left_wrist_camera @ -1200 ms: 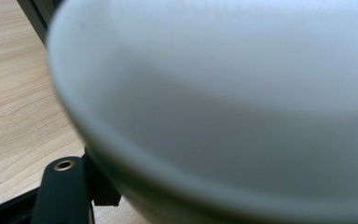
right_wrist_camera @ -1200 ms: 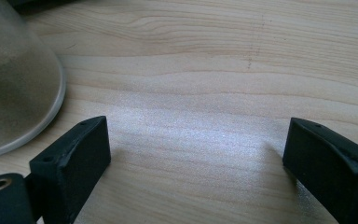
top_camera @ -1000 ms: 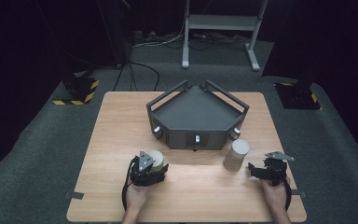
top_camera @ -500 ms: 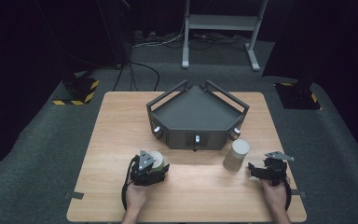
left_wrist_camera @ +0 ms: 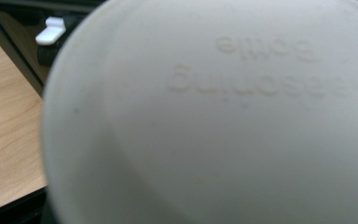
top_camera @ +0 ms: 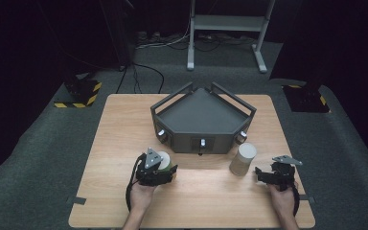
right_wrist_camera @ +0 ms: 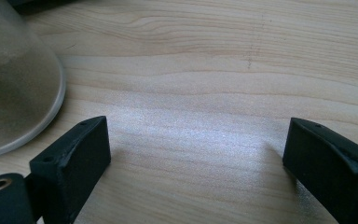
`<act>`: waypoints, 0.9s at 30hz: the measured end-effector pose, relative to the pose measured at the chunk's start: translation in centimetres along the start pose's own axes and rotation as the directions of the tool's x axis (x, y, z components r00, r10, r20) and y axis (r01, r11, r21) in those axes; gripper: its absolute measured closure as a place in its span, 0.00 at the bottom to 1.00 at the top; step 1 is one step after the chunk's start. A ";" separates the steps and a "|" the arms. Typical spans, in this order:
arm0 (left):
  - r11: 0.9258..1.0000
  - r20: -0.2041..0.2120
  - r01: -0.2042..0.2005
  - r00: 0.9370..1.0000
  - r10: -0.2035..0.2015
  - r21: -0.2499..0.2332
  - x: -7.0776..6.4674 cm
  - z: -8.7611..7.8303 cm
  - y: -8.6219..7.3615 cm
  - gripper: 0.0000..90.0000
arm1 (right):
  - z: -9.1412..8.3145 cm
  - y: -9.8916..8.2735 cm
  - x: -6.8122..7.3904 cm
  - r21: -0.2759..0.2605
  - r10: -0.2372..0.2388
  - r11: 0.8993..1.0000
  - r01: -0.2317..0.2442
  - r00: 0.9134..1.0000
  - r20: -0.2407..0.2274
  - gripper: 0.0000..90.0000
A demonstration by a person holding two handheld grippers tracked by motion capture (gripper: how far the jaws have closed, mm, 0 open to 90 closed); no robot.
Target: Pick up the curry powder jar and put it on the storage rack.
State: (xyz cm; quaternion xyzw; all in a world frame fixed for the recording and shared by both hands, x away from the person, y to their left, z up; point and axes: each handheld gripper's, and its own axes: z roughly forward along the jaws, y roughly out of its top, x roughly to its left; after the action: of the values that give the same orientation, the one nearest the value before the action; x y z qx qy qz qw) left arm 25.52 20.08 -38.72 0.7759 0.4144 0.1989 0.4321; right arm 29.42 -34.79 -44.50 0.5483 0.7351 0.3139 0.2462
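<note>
The left hand-held gripper is clamped on a white cup with a green band, holding it just in front of the dark tray near the bench's front left. In the left gripper view the cup's pale underside, with raised lettering, sits right against the camera. The right hand-held gripper rests low at the front right, its jaws spread wide with bare wood between them. Just beside it stands a frosted tumbler, mouth down, whose rim shows at the left of the right gripper view. The tray has three knobs along its front walls.
</note>
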 end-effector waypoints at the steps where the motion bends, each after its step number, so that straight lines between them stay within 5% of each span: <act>1: 1.000 0.003 0.002 1.000 -0.002 0.002 0.1 0.0 0.3 0.37 | 0.0 0.0 0.0 0.000 0.000 1.000 0.000 1.000 0.000 0.08; 7: 1.000 0.018 0.012 1.000 -0.013 0.015 0.4 -0.1 2.0 0.37 | 0.0 0.0 0.0 0.000 0.000 1.000 0.000 1.000 0.000 0.08; 27: 0.998 0.074 -0.048 0.996 0.045 0.039 1.4 -0.5 10.5 0.38 | 0.0 0.0 -0.1 -0.002 0.002 1.000 -0.002 1.000 -0.003 0.08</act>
State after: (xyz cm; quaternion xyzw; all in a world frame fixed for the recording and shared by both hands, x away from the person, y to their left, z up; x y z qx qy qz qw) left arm 30.88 18.50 -29.72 0.8007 0.3841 0.1719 0.4264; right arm 29.42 -34.87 -44.52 0.5484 0.7345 0.3157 0.2451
